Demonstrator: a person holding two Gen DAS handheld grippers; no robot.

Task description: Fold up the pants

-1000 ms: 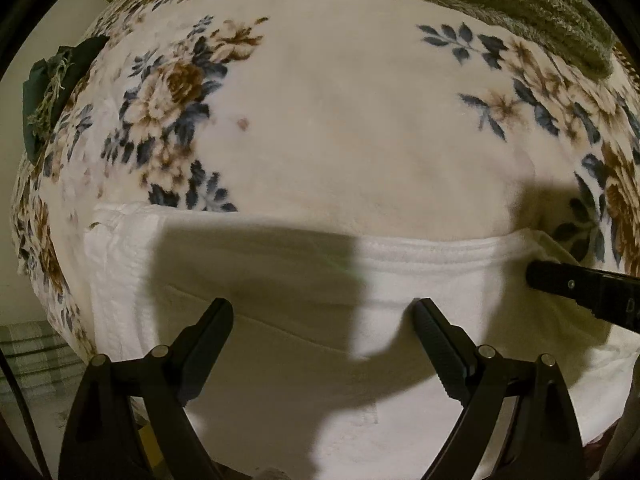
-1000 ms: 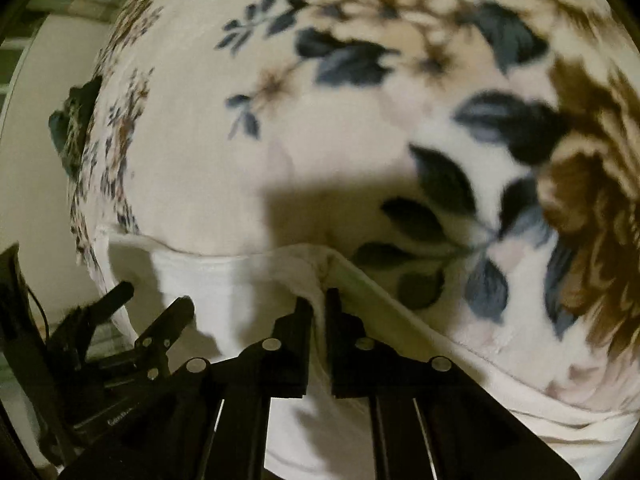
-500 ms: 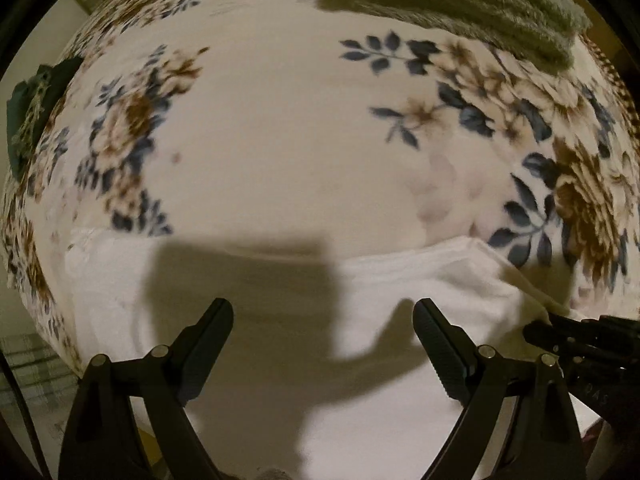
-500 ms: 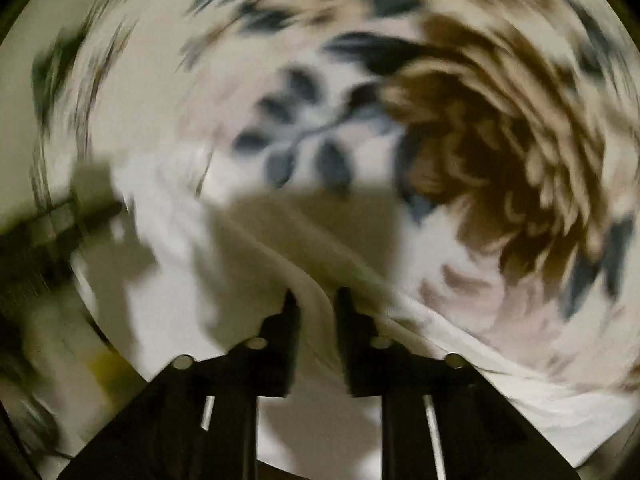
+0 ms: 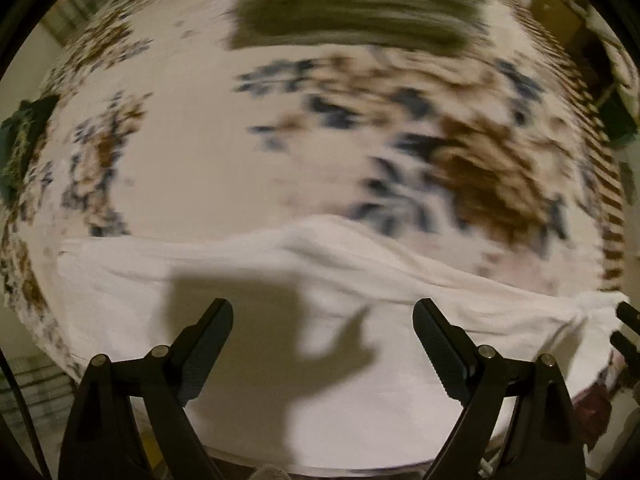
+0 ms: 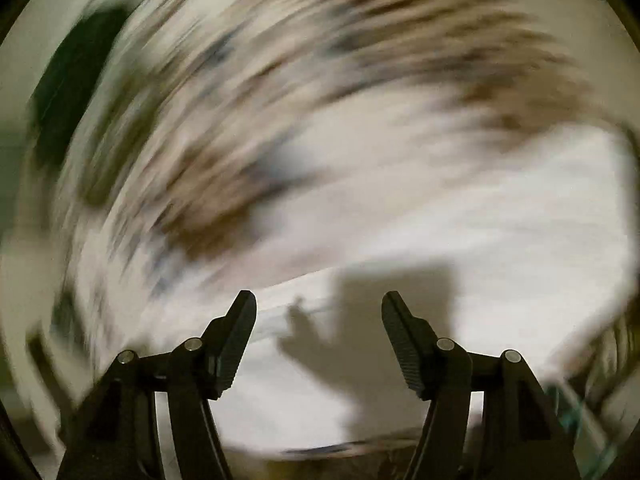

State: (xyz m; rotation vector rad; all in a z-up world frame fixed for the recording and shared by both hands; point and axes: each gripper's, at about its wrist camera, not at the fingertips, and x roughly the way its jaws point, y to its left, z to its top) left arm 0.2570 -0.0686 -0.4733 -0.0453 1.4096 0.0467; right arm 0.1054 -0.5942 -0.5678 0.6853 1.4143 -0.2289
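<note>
White pants (image 5: 400, 280) lie spread along the near edge of a floral blanket (image 5: 200, 140), with a raised fold running toward the right. My left gripper (image 5: 323, 308) hovers above them pointing down, open, with nothing between its fingers. At the far right of the left wrist view, the pants bunch up beside the tips of my right gripper (image 5: 622, 326). The right wrist view is heavily blurred. In it my right gripper (image 6: 319, 300) has its jaws opening, and no cloth is between them. The pants (image 6: 500, 240) lie below and to the right.
An olive-green knitted cloth (image 5: 360, 12) lies at the far side of the blanket. A dark green item (image 5: 20, 148) hangs at the blanket's left edge. The bed's near edge runs just below the pants.
My right gripper was shut on the pants' edge; it has let go, spread its jaws and swung fast. My left gripper has moved right and risen. The pants' edge now has a ridge.
</note>
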